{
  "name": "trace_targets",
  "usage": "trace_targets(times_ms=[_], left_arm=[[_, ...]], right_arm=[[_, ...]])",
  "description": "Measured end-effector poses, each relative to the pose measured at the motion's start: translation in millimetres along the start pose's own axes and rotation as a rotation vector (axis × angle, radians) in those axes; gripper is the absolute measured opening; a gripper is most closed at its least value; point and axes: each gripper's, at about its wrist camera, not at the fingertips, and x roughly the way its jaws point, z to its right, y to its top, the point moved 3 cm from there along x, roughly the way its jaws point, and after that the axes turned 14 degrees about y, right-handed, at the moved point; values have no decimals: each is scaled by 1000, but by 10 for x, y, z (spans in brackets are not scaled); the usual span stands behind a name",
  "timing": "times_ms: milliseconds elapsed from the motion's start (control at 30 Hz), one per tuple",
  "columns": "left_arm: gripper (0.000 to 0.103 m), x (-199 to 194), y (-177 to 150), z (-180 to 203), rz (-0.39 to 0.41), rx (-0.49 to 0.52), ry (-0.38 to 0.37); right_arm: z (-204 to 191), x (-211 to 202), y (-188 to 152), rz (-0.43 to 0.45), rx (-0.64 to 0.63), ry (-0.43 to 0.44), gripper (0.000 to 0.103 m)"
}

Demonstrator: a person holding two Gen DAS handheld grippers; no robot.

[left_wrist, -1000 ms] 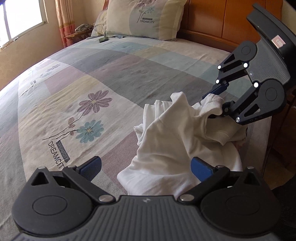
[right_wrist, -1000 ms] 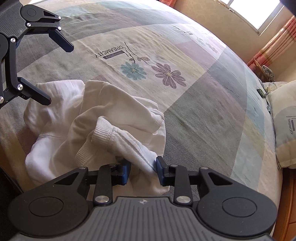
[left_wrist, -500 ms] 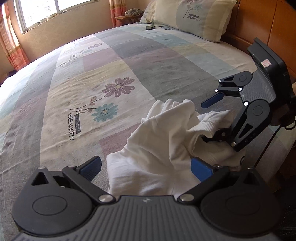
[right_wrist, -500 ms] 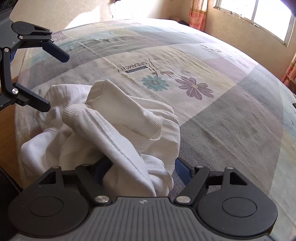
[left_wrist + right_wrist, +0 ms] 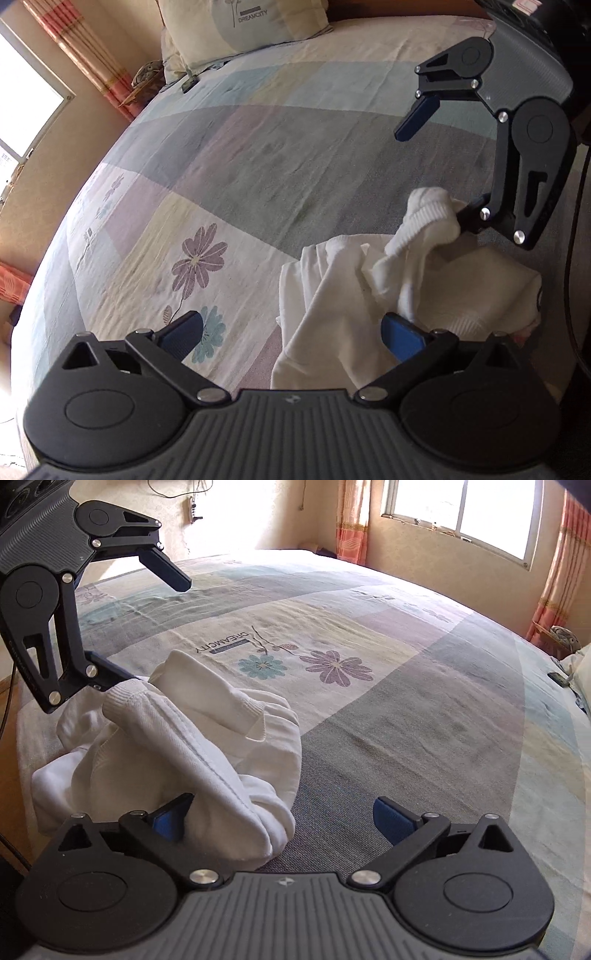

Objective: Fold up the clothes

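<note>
A rumpled white knit sweatshirt with ribbed cuffs [image 5: 343,317] lies heaped near the edge of the bed, unfolded, its sleeves and body twisted over one another. The left gripper [image 5: 291,334] hovers low over the near side of the heap with its blue-padded jaws wide apart and nothing between them, placed, I judge, to take hold of the hem or body cloth below it. The right gripper [image 5: 282,816] also has its jaws spread; a thick roll of sleeve lies against its left pad but is not pinched. In the left wrist view one finger of the right gripper is tucked under a ribbed cuff [image 5: 428,216], which stands lifted clear of the pile, probably to tease that sleeve out so the garment can be spread flat; whether this is opening out a crumpled garment or re-gathering one cannot be settled. The surface is a soft patchwork bedspread in grey, cream and pale blue with printed flowers [image 5: 369,720], likely to wrinkle under dragging. A matching pillow [image 5: 243,26] sits at the wooden headboard, and striped orange curtains [image 5: 557,565] flank a bright window [image 5: 461,513].
</note>
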Motion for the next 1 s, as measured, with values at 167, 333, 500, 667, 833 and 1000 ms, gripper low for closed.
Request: trace_targets(times_ms=[167, 333, 500, 667, 833, 1000], left_arm=[[102, 81, -140, -71, -31, -56, 1], [102, 122, -351, -214, -62, -146, -8], [101, 86, -517, -319, -25, -201, -63], [101, -31, -505, -280, 92, -136, -147], [101, -171, -593, -416, 158, -214, -315], [98, 2, -396, -523, 200, -239, -428]], right_arm=[[398, -63, -84, 17, 172, -158, 103], [574, -152, -206, -12, 236, -255, 103], [536, -192, -221, -27, 261, -283, 103], [338, -87, -133, -49, 255, -267, 103], [184, -197, -290, -96, 319, -257, 103], [82, -211, -595, -159, 409, -136, 103]])
